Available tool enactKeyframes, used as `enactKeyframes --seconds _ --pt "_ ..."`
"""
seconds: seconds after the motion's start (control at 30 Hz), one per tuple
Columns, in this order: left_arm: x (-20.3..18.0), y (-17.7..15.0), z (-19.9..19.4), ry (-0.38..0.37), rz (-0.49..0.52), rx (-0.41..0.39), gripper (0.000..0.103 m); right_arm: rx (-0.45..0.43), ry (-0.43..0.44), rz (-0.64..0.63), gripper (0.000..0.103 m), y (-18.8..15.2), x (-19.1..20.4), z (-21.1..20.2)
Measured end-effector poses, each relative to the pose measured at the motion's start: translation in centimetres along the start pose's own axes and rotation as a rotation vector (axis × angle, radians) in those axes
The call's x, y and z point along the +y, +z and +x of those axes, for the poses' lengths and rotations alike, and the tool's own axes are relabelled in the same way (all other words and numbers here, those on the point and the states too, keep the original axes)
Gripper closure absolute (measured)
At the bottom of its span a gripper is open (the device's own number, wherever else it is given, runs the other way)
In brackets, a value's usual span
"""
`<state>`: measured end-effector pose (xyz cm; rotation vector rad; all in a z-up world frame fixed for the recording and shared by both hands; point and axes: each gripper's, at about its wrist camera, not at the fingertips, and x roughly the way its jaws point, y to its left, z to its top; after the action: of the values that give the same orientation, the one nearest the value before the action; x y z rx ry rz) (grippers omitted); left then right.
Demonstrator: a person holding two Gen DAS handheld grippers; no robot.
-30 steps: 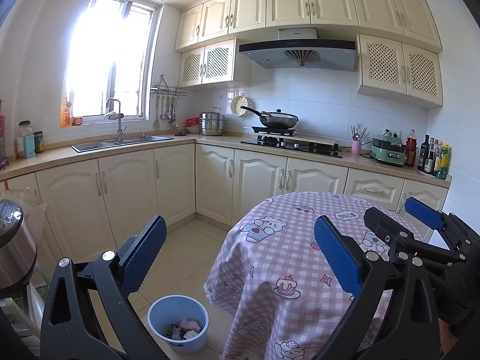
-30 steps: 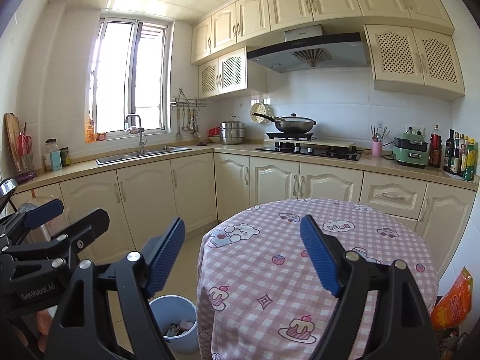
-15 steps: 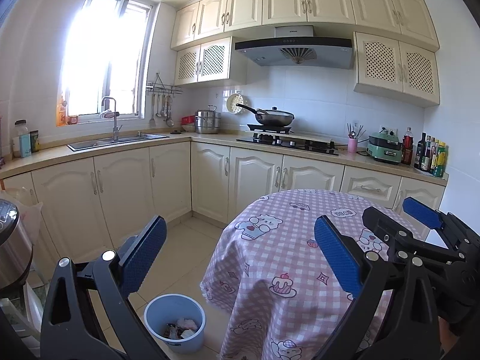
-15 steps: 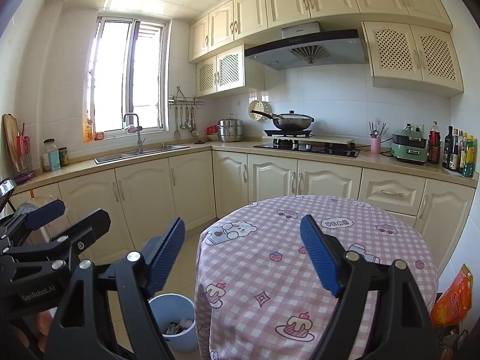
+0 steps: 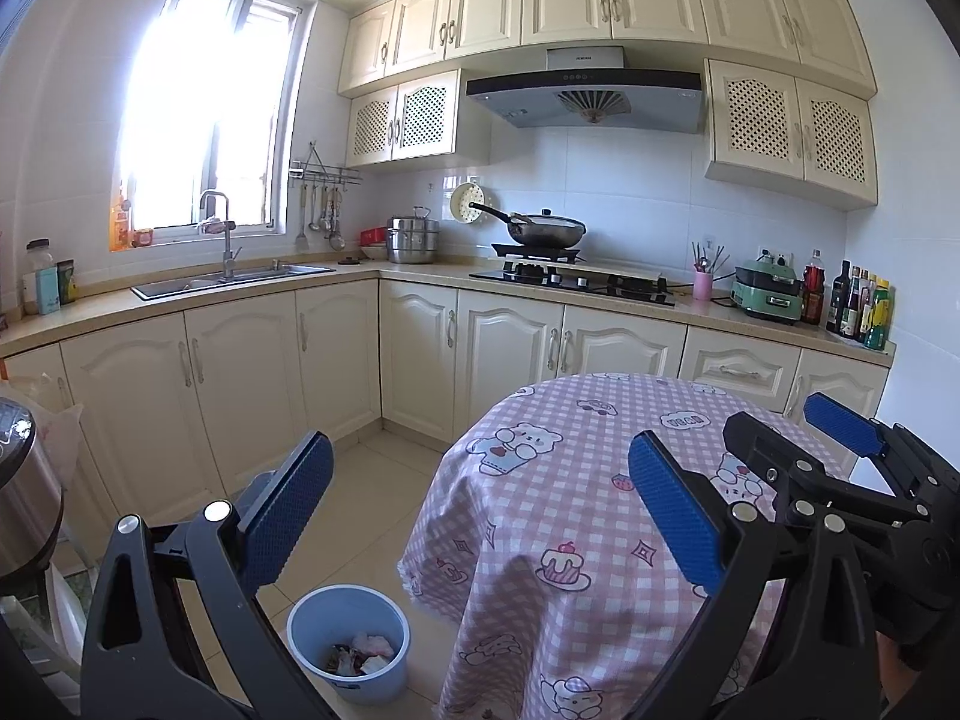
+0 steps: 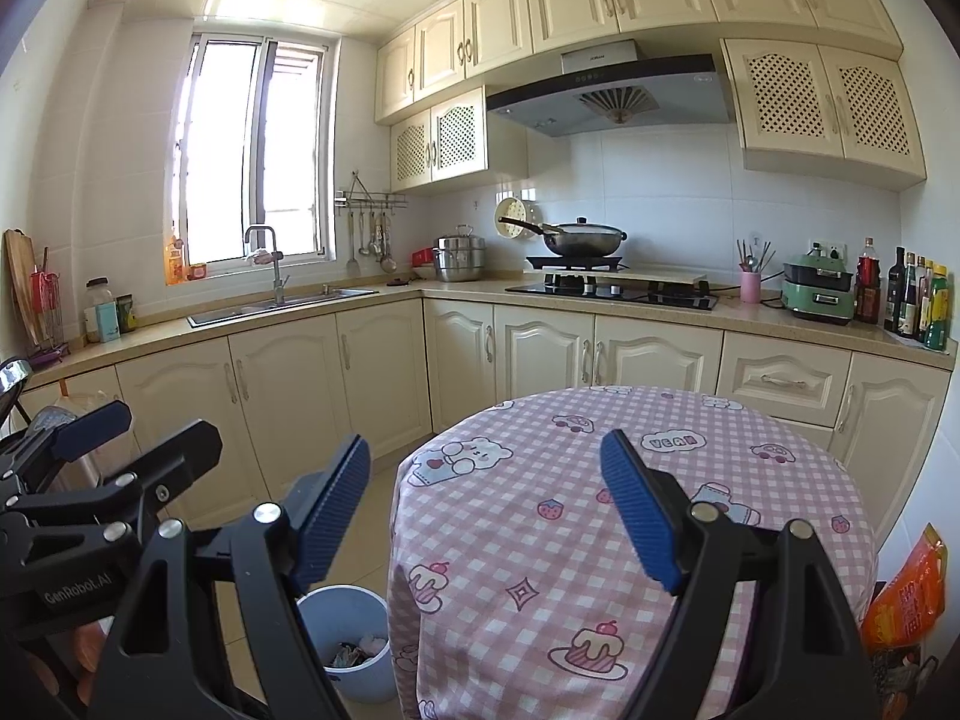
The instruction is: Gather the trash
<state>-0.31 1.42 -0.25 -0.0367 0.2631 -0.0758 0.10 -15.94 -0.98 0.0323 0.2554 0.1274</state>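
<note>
A light blue trash bin (image 5: pixel 348 642) stands on the floor left of the round table (image 5: pixel 570 516), with crumpled scraps (image 5: pixel 360 654) inside it. The bin also shows low in the right wrist view (image 6: pixel 351 624). The table's pink checked cloth (image 6: pixel 540 540) shows only its printed pattern. My left gripper (image 5: pixel 480 504) hangs open in the air before the table's left edge, nothing between its blue pads. My right gripper (image 6: pixel 486 504) is open too, over the table's near side, empty. Each gripper appears in the other's view: the right (image 5: pixel 792 426), the left (image 6: pixel 138 432).
Cream cabinets and a countertop (image 5: pixel 420 273) run along the left and back walls, with a sink (image 5: pixel 228 282), a stove with a wok (image 5: pixel 546 231) and bottles (image 6: pixel 918 300). A steel pot (image 5: pixel 18 498) is close at left. An orange bag (image 6: pixel 906 588) sits right of the table.
</note>
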Motion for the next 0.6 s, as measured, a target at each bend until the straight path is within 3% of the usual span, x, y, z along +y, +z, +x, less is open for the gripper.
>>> enactKeyframes --seconds 0.6 --pt "-0.18 -0.46 0.0 -0.005 0.004 0.001 0.008 0.001 0.0 0.002 0.025 -0.06 0.04 -0.09"
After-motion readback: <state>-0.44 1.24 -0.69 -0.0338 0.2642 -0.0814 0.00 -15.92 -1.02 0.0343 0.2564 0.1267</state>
